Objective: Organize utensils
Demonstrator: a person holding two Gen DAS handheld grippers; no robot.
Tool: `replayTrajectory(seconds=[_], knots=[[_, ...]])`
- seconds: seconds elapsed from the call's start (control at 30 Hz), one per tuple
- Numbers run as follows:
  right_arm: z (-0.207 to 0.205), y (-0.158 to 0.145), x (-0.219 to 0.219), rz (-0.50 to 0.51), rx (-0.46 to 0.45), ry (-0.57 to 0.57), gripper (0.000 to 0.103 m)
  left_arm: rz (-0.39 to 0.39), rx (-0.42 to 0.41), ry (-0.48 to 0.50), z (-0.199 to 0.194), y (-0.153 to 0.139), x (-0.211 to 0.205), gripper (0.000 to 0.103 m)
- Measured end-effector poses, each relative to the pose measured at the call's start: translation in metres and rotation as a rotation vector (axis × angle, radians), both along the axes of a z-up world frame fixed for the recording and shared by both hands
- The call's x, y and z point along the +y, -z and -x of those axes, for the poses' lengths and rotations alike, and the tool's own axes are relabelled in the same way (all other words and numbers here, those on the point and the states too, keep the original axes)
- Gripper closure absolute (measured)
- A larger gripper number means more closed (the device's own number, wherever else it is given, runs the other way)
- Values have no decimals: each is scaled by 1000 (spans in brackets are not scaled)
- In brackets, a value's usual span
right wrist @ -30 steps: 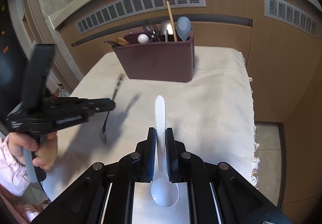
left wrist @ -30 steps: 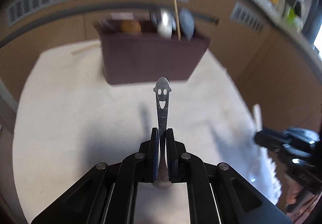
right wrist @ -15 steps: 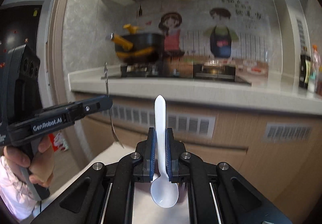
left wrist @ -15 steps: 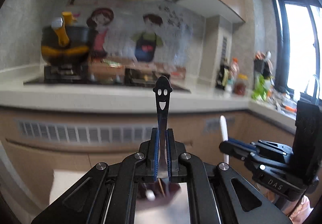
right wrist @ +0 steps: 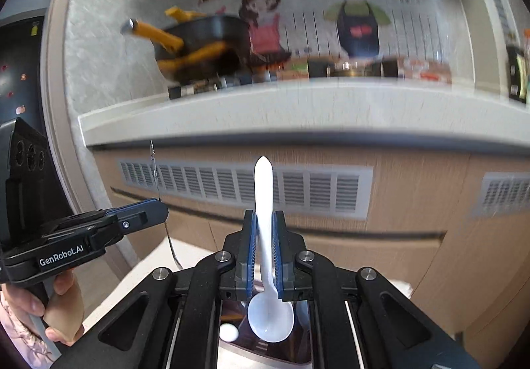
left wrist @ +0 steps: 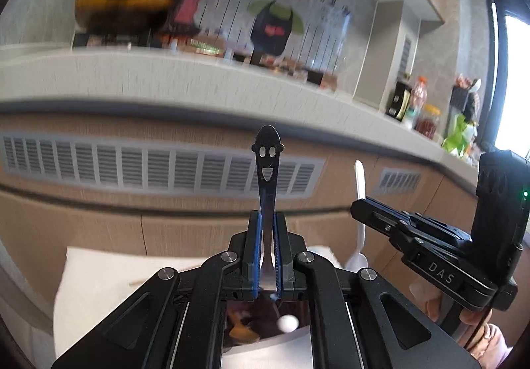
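Note:
My left gripper (left wrist: 267,223) is shut on a metal utensil (left wrist: 267,170) whose smiley-face handle stands up; its head is hidden under the fingers. My right gripper (right wrist: 264,226) is shut on a white plastic spoon (right wrist: 263,190), handle up, bowl hanging below. Each gripper shows in the other's view: the right gripper (left wrist: 357,208) with the white spoon (left wrist: 359,183), the left gripper (right wrist: 160,210) with the thin metal utensil (right wrist: 153,167). A dark maroon utensil holder (left wrist: 255,312) (right wrist: 238,312) lies just beneath both, with a white-knobbed utensil (left wrist: 287,323) inside.
The holder stands on a white cloth-covered table (left wrist: 99,283) where a wooden stick (left wrist: 165,276) lies. Behind it are wooden cabinets with vent grilles (left wrist: 149,167) under a pale counter (right wrist: 298,107). On the counter are a black pot (right wrist: 205,41) and bottles (left wrist: 410,104).
Both grippers rose and moved forward over the table with their utensils still held. The holder, once ahead across the cloth, now sits beneath the fingers.

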State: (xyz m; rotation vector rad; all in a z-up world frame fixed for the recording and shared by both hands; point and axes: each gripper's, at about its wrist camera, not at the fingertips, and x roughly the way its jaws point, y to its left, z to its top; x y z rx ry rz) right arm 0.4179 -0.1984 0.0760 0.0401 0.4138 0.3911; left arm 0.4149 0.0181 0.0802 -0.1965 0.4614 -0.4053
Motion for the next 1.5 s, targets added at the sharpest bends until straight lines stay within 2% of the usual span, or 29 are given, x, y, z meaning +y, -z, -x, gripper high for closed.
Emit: replayTrajectory(seconds=[0.2,0.47,0.53,0.57,0.6,0.7,0.73,0.77,0.9,0.97,1.07,1.2,1.3,1.43,1.5], knots=[[-21,45,3,34,55,17,94,-24,86,-9,-19,41,-5,96],[-24,73,1,32,82,1,93,-32,189,-6,-27,78,-8,94],[-20,80,-1,16,116,-20,82,-23,207,-10,-26,79,-6,94],[-16,83,-3,6,134,-29,68,-21,212,-13,-23,79,-5,93],[-11,85,-5,-4,142,-30,59,-21,214,-18,-19,77,-4,92],[11,84,-10,-1,153,-14,54,-23,206,-37,2,66,-1,80],[17,82,-11,1,156,-3,51,-28,203,-46,9,62,-1,71],[28,80,-14,-4,161,14,46,-36,199,-60,22,58,-1,60],[66,71,-23,-28,172,46,29,-103,155,-109,74,46,-5,40],[90,67,-24,-24,173,68,19,-133,128,-139,104,43,-7,25],[130,65,-22,18,159,114,13,-154,99,-189,146,44,-7,15],[176,70,-17,90,143,159,1,-203,68,-254,194,53,-6,8],[204,77,-13,145,133,214,0,-265,40,-298,224,63,-9,4],[235,87,-12,152,128,259,0,-310,20,-304,253,74,-15,0],[244,89,-9,160,118,272,0,-309,29,-307,262,79,-16,0]])
